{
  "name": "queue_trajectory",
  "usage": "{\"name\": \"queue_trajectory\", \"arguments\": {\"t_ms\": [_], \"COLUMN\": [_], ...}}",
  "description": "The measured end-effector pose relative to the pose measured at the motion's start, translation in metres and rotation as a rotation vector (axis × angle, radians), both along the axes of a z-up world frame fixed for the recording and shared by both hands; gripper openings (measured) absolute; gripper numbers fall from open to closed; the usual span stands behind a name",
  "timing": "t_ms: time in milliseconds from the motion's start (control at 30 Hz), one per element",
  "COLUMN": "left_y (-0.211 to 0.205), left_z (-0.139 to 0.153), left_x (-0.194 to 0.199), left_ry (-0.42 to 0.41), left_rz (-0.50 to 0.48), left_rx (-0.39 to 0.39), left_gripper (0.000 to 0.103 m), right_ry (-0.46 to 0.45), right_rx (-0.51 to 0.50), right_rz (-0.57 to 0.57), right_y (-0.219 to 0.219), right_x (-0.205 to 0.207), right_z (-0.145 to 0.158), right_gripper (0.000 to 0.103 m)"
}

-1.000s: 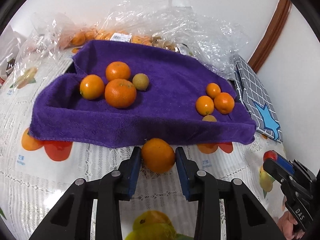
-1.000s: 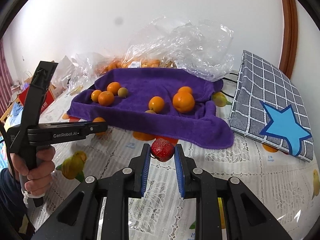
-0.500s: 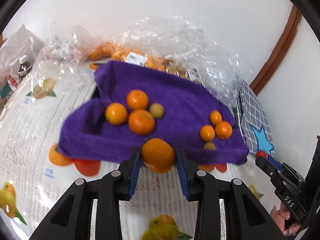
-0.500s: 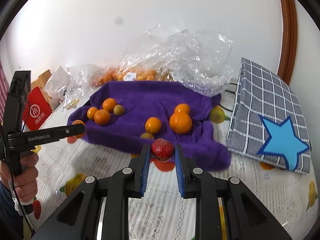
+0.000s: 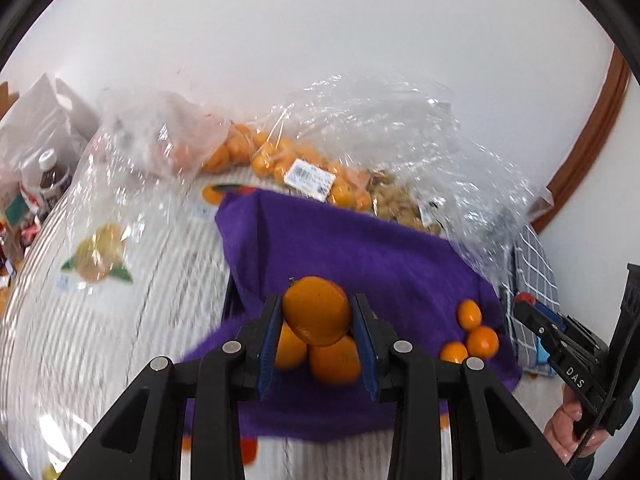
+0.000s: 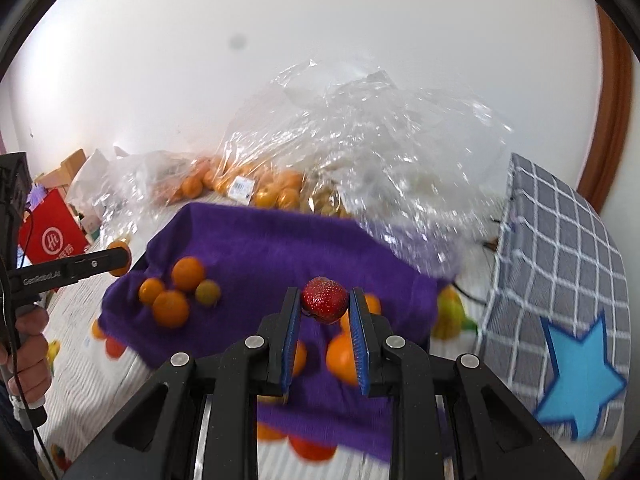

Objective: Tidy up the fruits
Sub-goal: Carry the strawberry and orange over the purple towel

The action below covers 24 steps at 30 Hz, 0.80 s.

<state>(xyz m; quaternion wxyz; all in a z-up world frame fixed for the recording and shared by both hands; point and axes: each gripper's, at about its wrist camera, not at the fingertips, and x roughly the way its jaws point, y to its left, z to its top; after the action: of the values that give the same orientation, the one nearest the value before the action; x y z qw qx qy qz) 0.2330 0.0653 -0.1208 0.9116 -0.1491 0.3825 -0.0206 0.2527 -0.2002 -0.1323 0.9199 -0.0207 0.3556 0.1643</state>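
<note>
My left gripper point(image 5: 316, 312) clenches an orange point(image 5: 317, 310) (stem end up-left) above the purple towel point(image 5: 360, 256); my right gripper point(image 6: 324, 308) grasps a strawberry point(image 6: 324, 305) over the towel's near edge

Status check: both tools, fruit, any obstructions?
Left tool shut on round orange. Right tool shut on red strawberry. Both above purple towel. Path clear.
</note>
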Motion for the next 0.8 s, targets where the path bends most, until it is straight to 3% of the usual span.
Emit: {"name": "queue_trajectory", "arguments": {"t_ms": [433,800], "left_y": [0.002,0.003], "left_z": [-0.027,-0.052], "left_x": [0.081,0.1], "left_ry": [0.079,0.156], "left_rz": [-0.007,-0.011], "left_rx": [0.011,0.007], "left_gripper": [0.033,0.033], "right_ry": [0.108,0.21], "right_rx": [-0.068,-0.157], "right_rz": [0.033,0.032], "right_y": [0.031,0.047], "right_x": [0.081,0.096], "right_z": [-0.044,-0.063], "right_gripper": [0.024,0.024]}}
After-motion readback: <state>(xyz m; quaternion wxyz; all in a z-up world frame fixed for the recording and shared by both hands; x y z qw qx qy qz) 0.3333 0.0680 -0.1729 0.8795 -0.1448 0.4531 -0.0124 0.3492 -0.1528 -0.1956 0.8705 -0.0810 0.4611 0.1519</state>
